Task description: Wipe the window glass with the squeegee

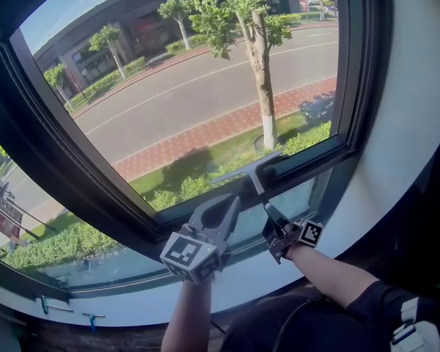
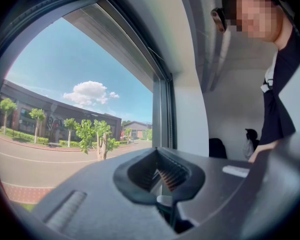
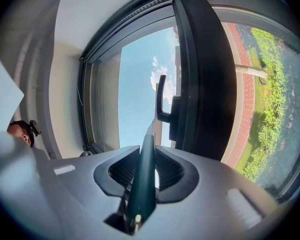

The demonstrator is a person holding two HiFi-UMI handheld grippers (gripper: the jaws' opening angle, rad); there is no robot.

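one squeegee (image 1: 258, 179), two grippers, one window handle (image 3: 161, 99).
right gripper (image 1: 273, 224) pinching dark green squeegee shaft, jaws pressed onto it from both sides. blade lies across bottom of window glass (image 1: 205, 86), just above lower rail of dark frame (image 1: 356, 64).
left gripper (image 1: 232, 201) empty, jaw tips pressed together, oval gap behind them. it hangs near the rail, just beside right gripper and apart from it.
wide bare glass above and to left of blade. frame edge close on right.
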